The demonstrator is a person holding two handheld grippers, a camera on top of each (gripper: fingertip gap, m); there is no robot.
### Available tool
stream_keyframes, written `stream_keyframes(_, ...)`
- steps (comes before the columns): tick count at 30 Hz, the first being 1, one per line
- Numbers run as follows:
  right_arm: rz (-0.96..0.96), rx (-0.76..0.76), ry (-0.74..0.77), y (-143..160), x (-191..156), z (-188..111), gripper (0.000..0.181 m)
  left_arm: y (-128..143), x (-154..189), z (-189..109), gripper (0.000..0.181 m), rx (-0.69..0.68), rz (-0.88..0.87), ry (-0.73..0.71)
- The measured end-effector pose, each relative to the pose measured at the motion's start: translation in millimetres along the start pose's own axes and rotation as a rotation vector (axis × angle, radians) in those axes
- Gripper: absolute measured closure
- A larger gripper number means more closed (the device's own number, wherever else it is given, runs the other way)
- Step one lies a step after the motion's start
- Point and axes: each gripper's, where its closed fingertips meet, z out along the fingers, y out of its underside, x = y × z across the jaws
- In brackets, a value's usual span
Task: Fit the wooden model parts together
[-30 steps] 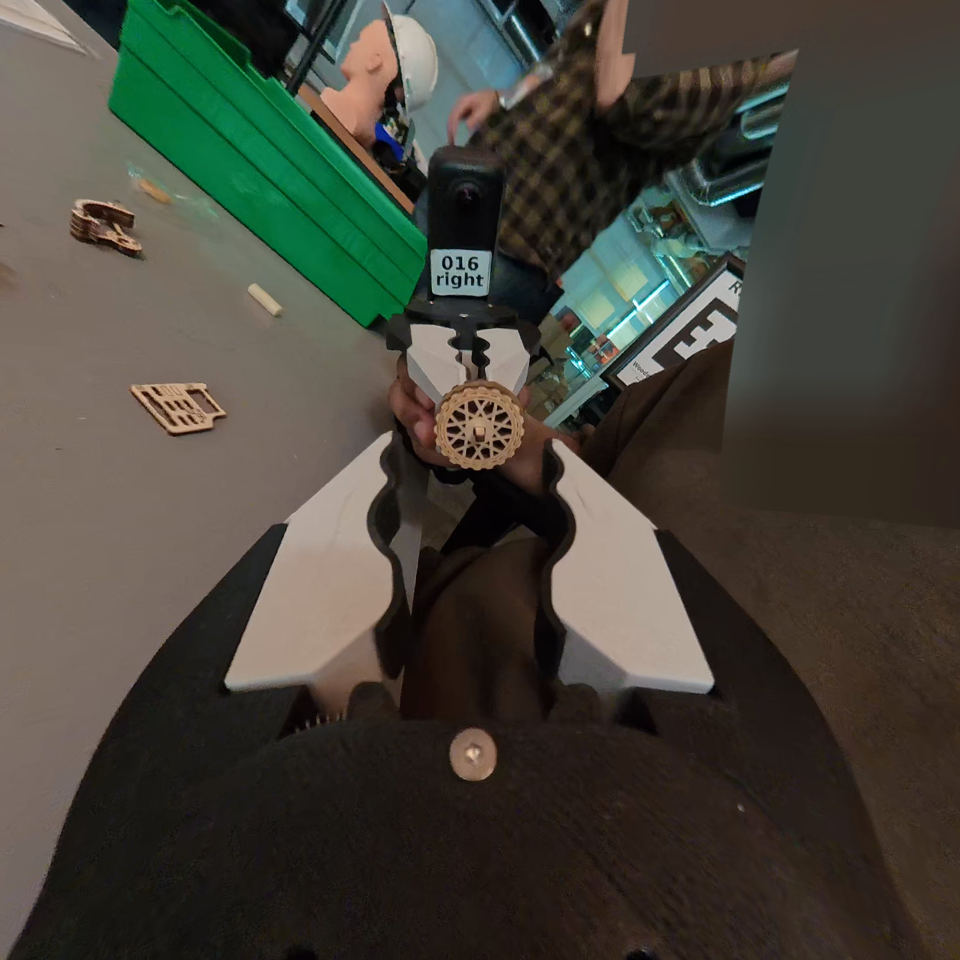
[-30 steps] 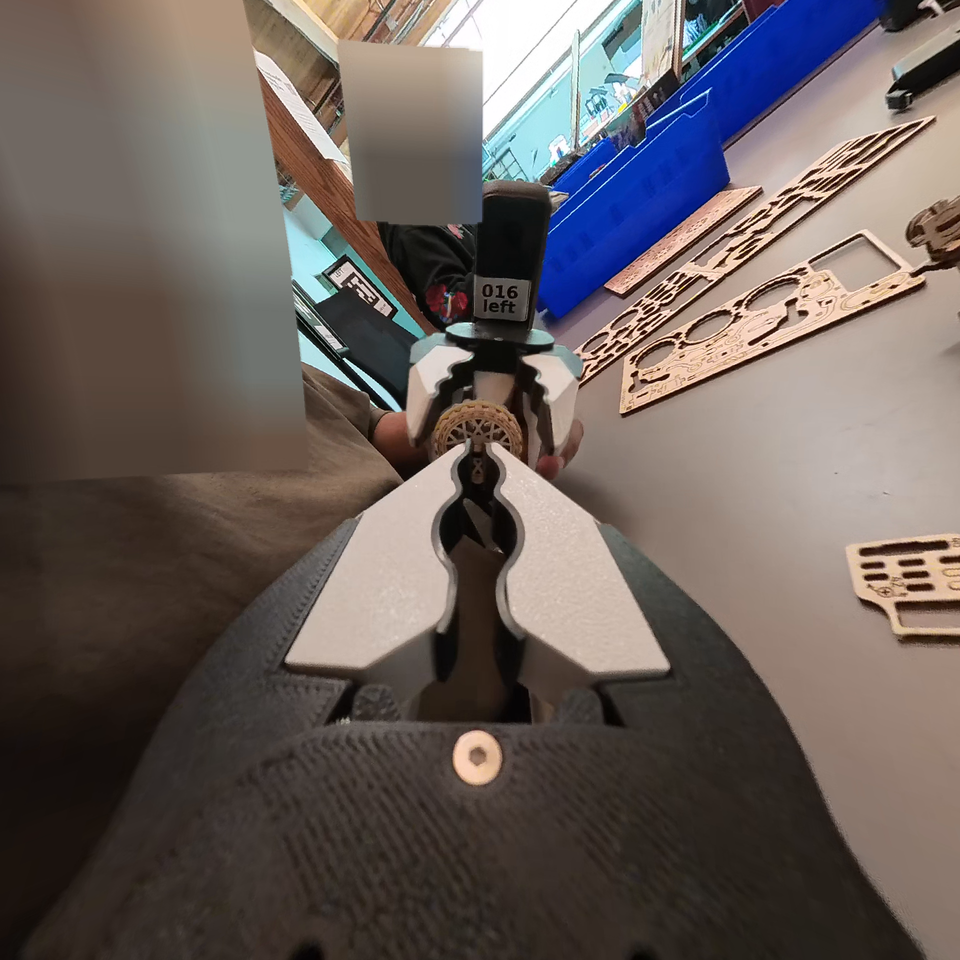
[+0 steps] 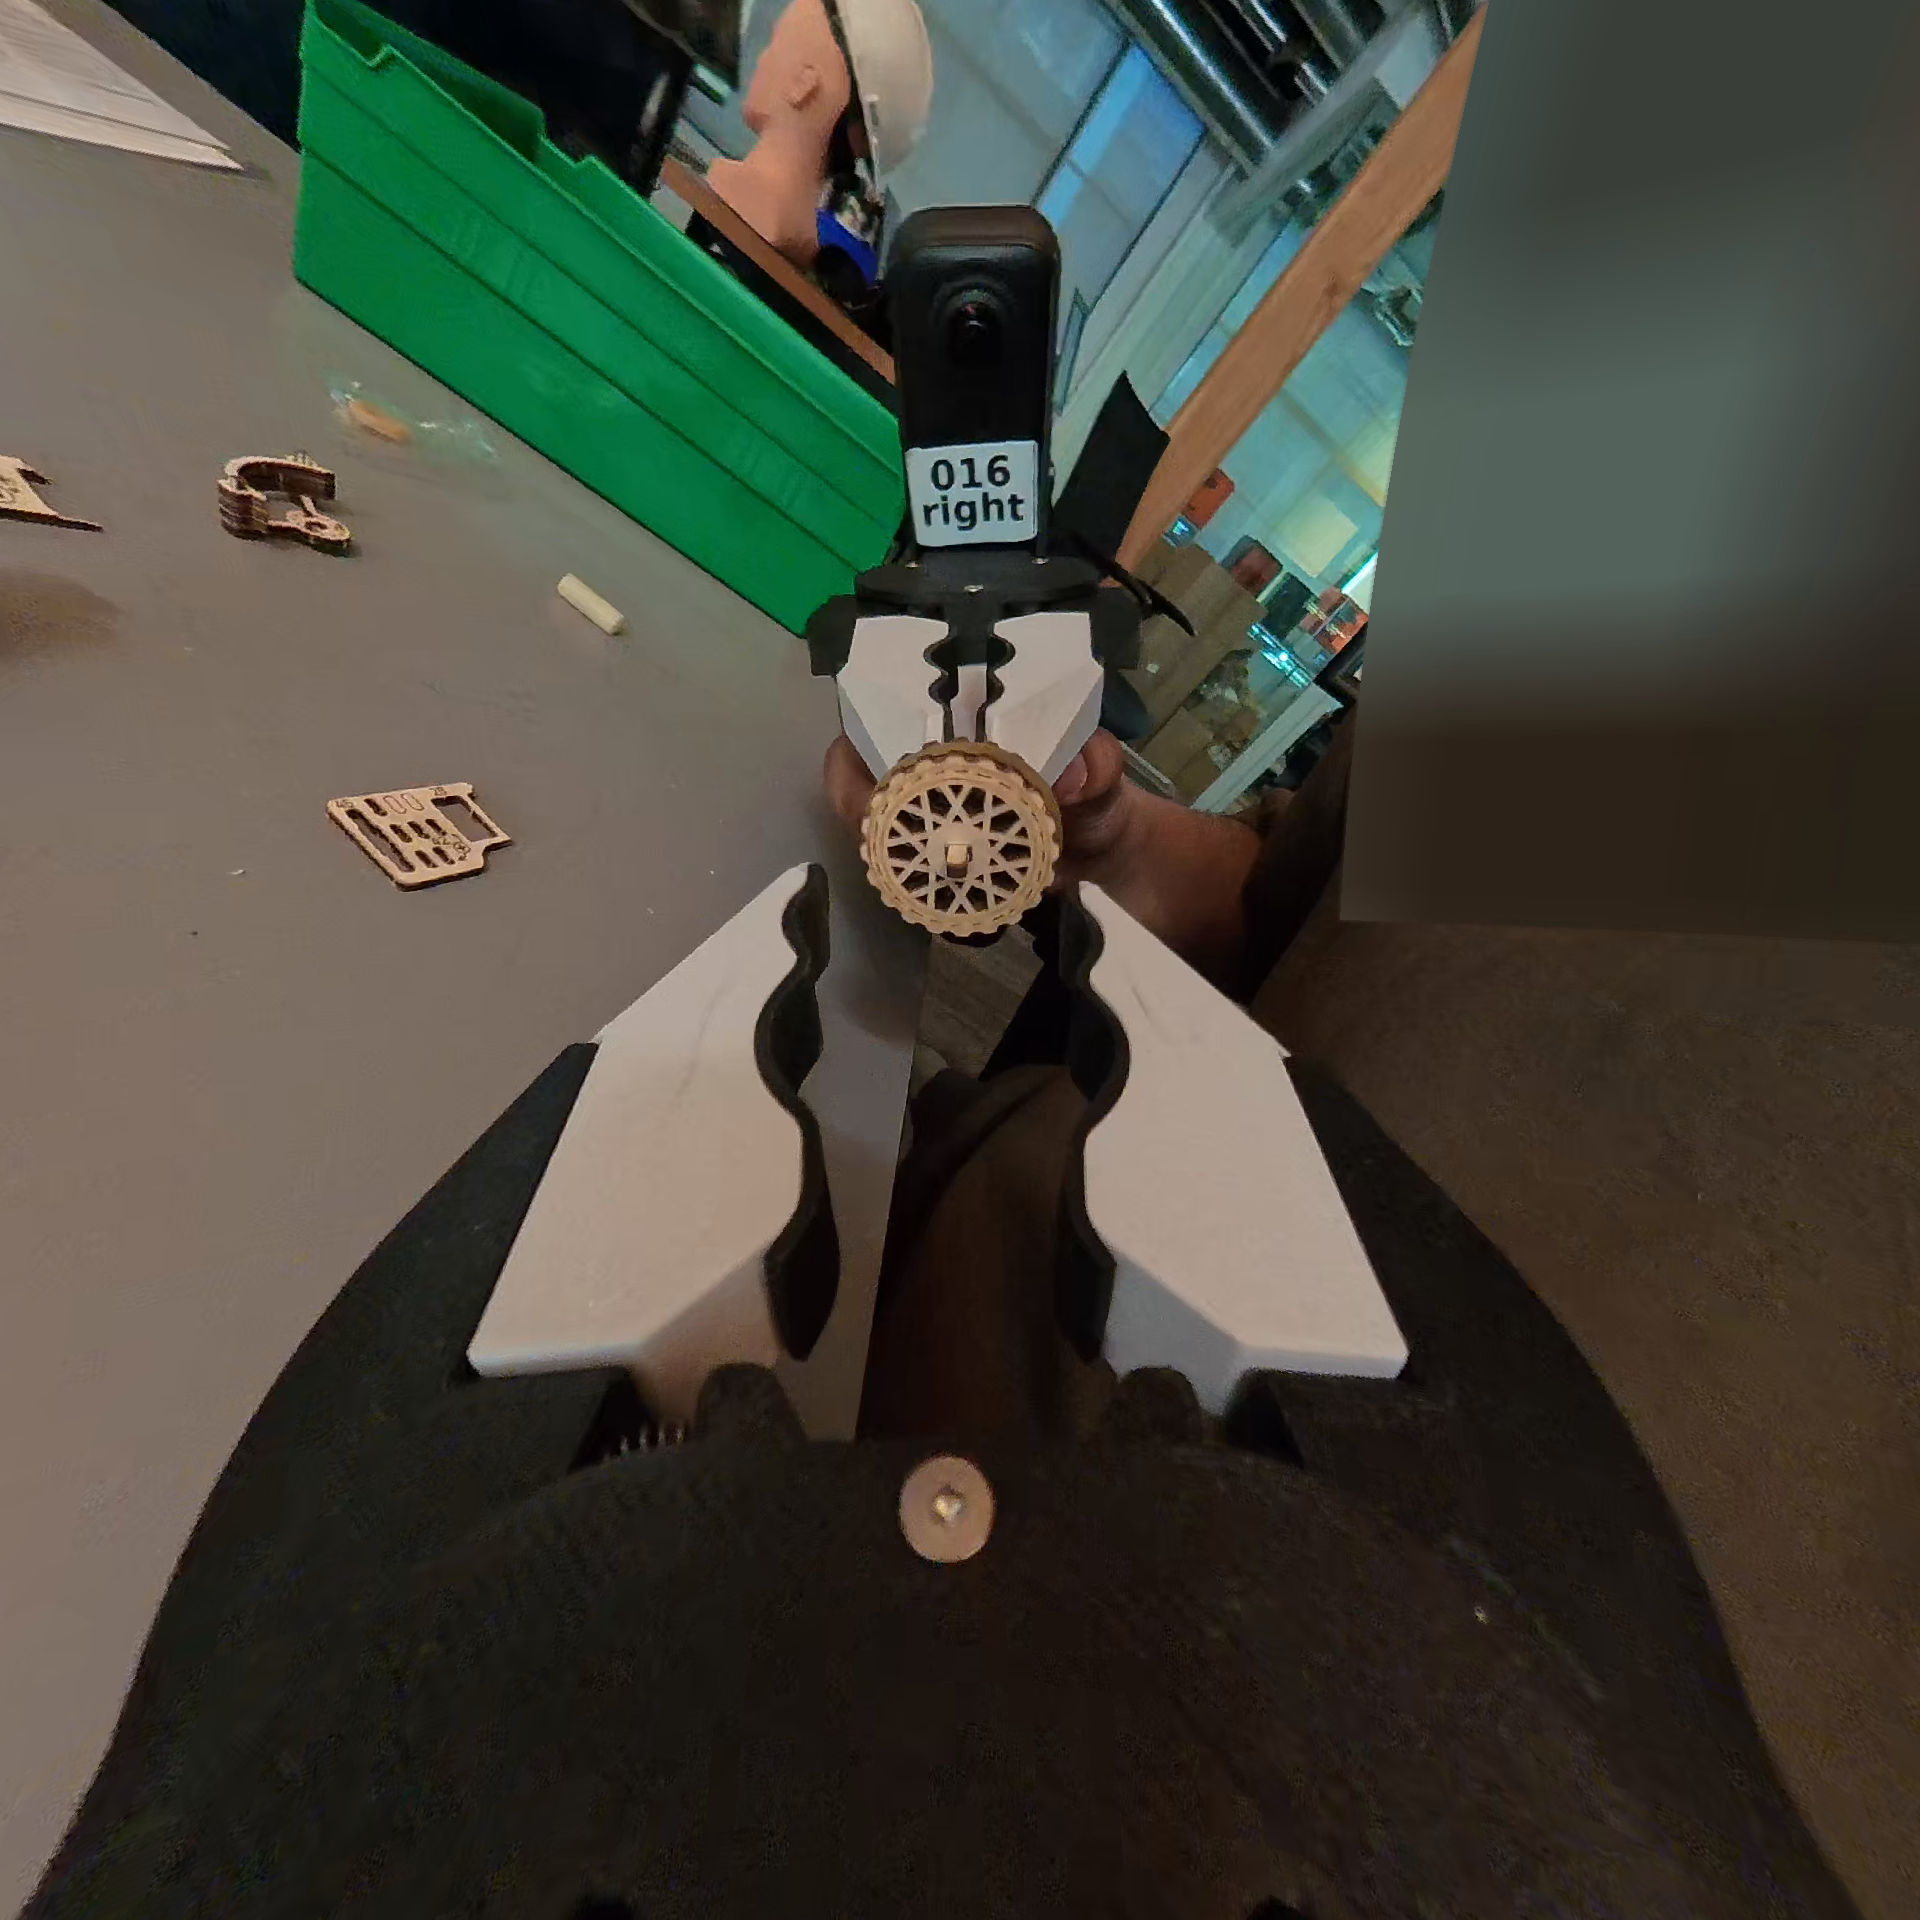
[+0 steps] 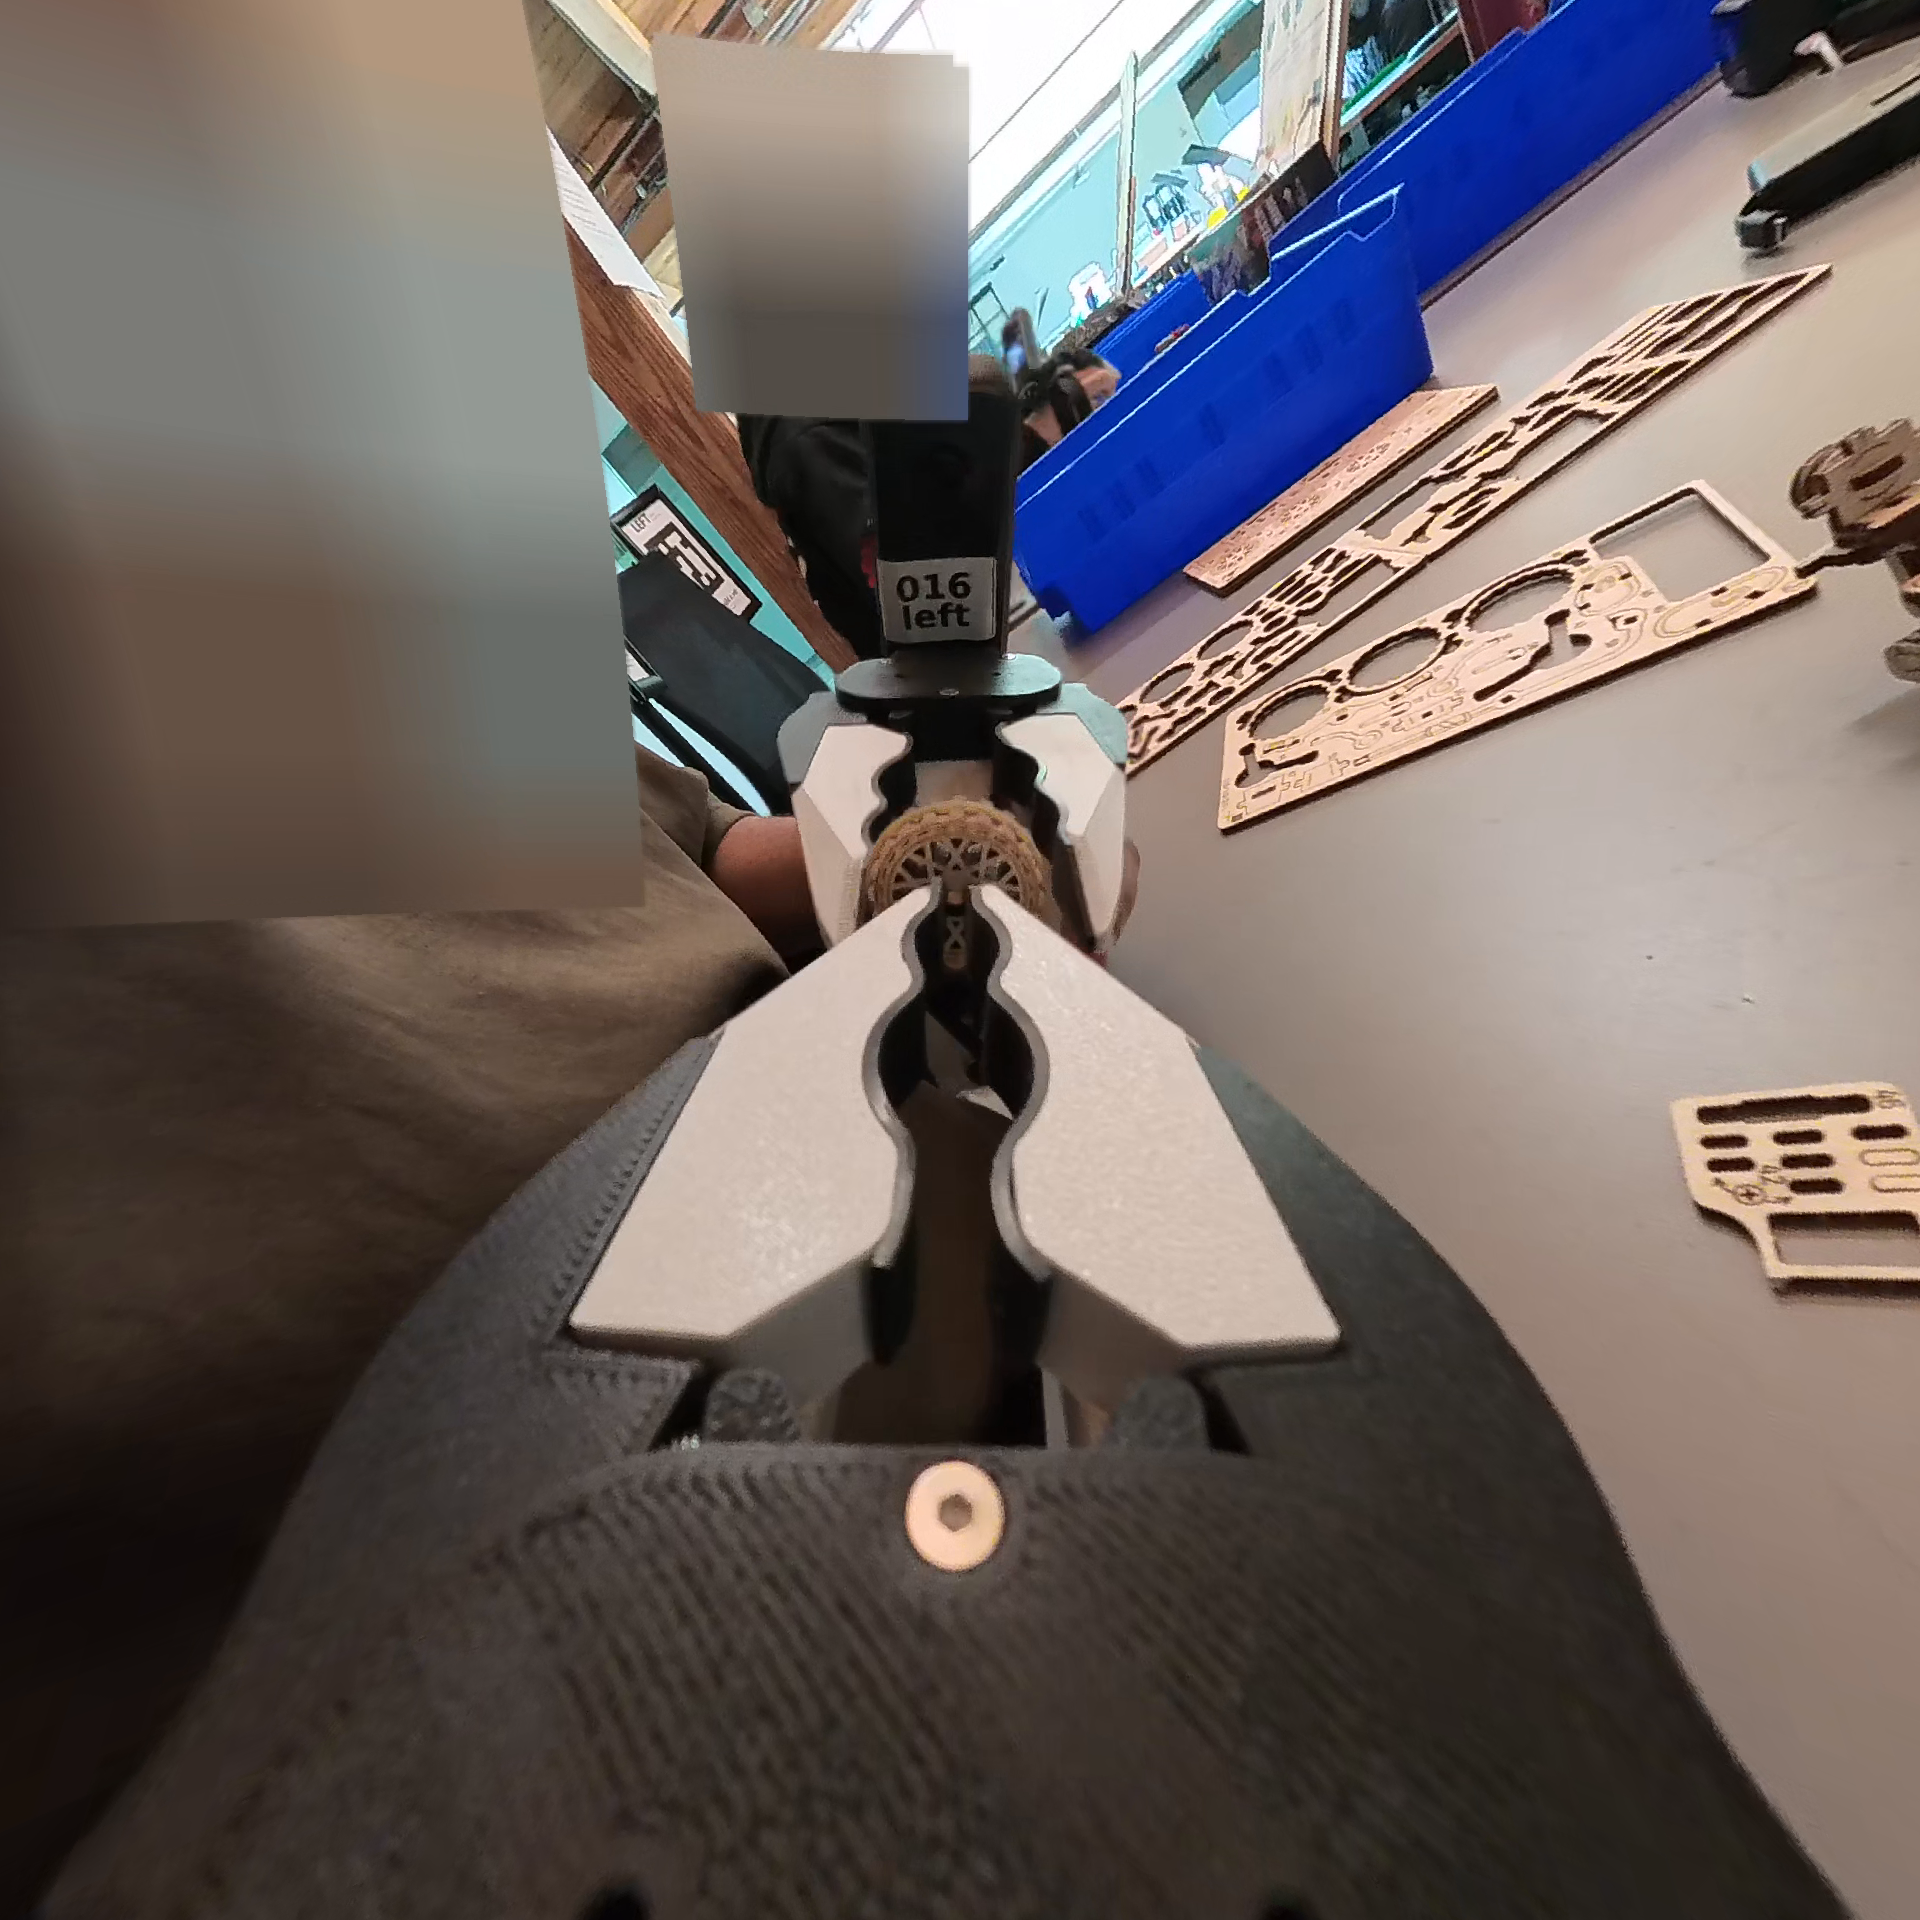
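Observation:
A round wooden spoked wheel is held up above the grey table's near edge. My right gripper is shut on a thin wooden part at the wheel's back; the wheel shows just past its tips. In the left wrist view the right gripper faces me from behind the wheel. My left gripper is open, its tips on either side of the wheel's lower half. In the right wrist view the left gripper stands open around the wheel. I cannot tell whether it touches it.
A green bin, a small slotted wooden card, a wooden sub-assembly and a white peg lie on the table. Blue bins, cut wooden sheets and the card show in the right wrist view. My two grippers' fingertips are within a few centimetres of each other. About 12 cm separates my left fingertips from the small slotted wooden card. My right wrist view looks at it from another angle.
My left jaws have narrowed a little around the wheel. Both views have tilted slightly. The person in the checked shirt behind is no longer in view.

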Motion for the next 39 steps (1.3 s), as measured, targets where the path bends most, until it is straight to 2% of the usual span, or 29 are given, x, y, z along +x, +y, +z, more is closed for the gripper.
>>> stream_keyframes(8,0.017,0.029,-0.002,-5,2,-4,0.181,-6,-1,-5,0.140,0.027,0.008,0.002)
stream_keyframes(16,0.000,0.002,0.015,-3,4,-4,0.181,-18,-3,-16,0.165,0.086,-0.008,0.016)
stream_keyframes(25,0.021,0.001,-0.010,-1,1,-2,0.181,-9,1,-10,0.181,0.037,0.009,0.027)
stream_keyframes(32,0.039,0.006,-0.013,-1,2,-2,0.180,-9,1,-10,0.181,0.034,0.023,0.021)
stream_keyframes(39,-0.023,0.020,0.068,-7,9,-6,0.165,-18,-9,-15,0.181,0.083,0.095,-0.081)
